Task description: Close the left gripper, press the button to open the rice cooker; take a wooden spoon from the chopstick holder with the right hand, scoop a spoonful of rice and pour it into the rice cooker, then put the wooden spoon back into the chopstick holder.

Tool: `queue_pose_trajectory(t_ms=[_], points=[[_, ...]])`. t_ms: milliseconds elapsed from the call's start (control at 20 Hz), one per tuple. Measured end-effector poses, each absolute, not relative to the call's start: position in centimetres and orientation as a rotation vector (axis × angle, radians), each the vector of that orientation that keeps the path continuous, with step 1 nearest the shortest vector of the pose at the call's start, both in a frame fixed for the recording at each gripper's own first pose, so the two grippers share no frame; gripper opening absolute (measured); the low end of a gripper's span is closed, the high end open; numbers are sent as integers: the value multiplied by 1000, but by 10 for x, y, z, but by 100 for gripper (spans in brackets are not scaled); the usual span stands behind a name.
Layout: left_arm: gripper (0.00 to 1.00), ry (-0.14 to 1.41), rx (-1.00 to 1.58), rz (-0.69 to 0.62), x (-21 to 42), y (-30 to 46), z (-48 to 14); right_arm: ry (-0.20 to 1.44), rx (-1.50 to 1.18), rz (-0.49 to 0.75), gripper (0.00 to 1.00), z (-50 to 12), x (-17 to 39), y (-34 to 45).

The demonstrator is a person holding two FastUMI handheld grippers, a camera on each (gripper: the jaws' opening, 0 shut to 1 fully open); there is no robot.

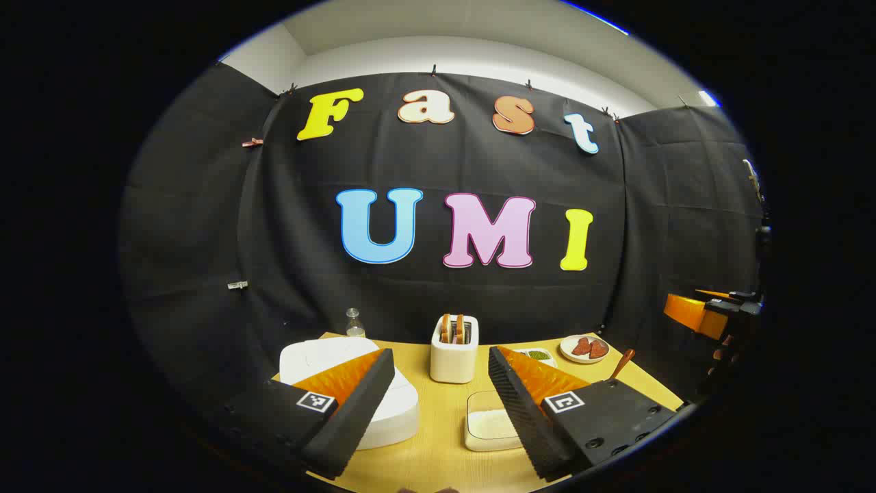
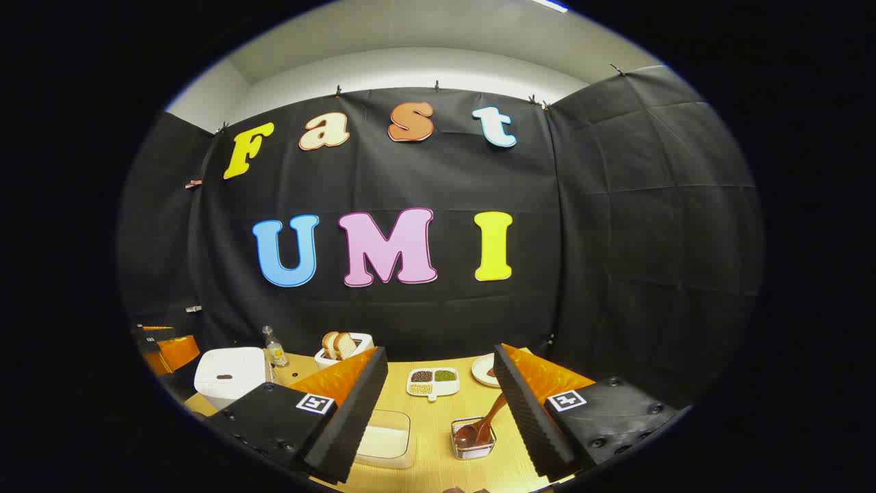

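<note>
Rice cooker [image 2: 229, 375] sits lid-down at nine o'clock on the worktop [image 2: 438, 424]; wooden spoon [image 2: 479, 424] rests in its holder [image 2: 473, 438]; both tongs, left [image 1: 438, 404] and right [image 2: 438, 411], gape apart, gripping nothing.

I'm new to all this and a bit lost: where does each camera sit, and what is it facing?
Left gripper view: rides on the left claw, facing the booth wall over the rice cooker and toaster; its own fingers show.
Right gripper view: rides on the right claw, above the wooden spoon; own fingers show.
Shared: rice cooker, toaster, table.
</note>
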State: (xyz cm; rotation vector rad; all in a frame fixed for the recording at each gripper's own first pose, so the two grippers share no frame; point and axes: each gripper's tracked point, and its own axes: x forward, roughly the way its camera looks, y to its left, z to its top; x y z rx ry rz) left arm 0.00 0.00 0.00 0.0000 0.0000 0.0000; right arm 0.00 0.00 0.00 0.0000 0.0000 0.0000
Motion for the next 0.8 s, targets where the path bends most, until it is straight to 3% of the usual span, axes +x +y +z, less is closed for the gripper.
queue_pose_trajectory(t_ms=[800], points=[[96,2,10,5,8,-4,-1,26,6,5,94,-8,7,-9]])
